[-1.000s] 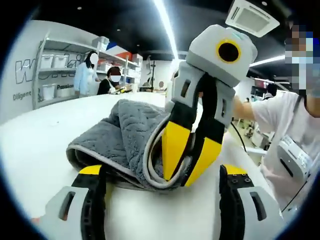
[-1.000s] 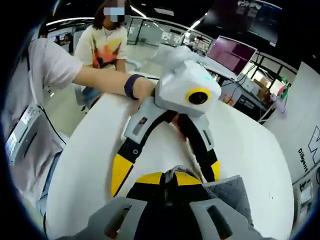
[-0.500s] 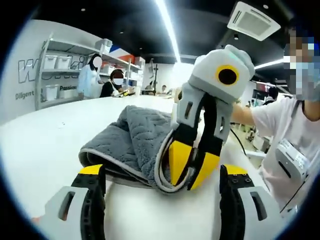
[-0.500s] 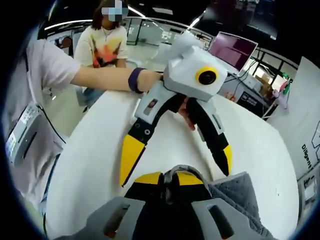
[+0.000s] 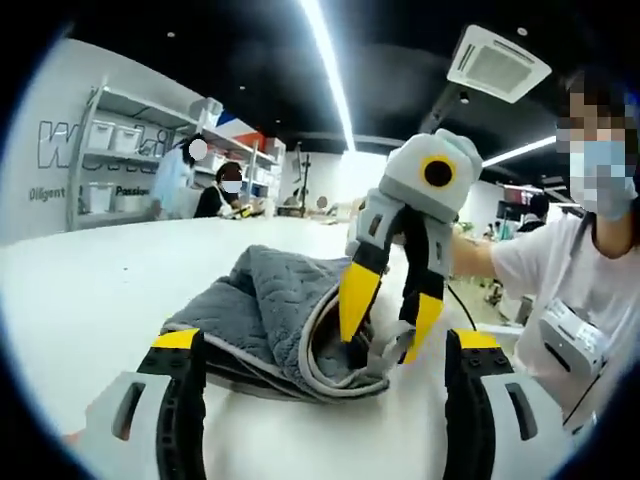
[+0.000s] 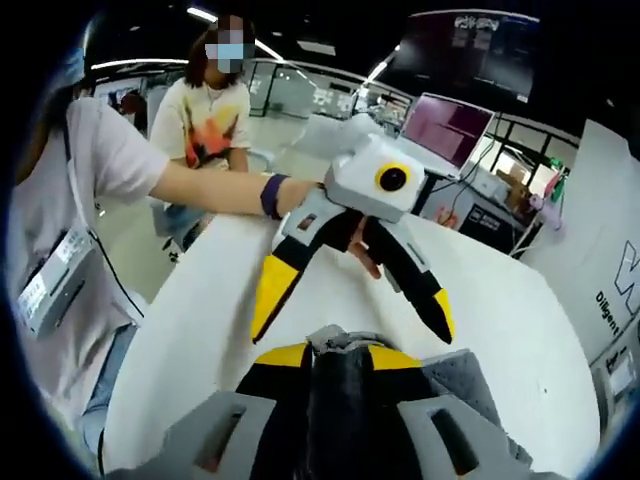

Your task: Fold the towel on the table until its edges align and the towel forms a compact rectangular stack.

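The grey towel [image 5: 270, 320] lies on the white table [image 5: 80, 290] as a loose, thick bundle with several layers, and its pale border makes a curved loop at the near side. In the left gripper view, the right gripper [image 5: 385, 325] stands over this near side with its yellow-tipped jaws apart; one tip is inside the loop of the border and the other is just beside it, so it seems to have nothing pinched. In the right gripper view a piece of grey cloth lies between its jaws at the bottom, but no grip is visible there either. The left gripper [image 6: 350, 310] is seen in the right gripper view above the table with its jaws spread wide, apart from the towel and holding nothing. As a judgement, the task is partly done: the towel is already doubled over more than once, but the layers are puffed and uneven and the edges do not line up. What is left is probably to flatten the bundle, to bring the borders together, and perhaps one more fold to reach a tidy rectangle.
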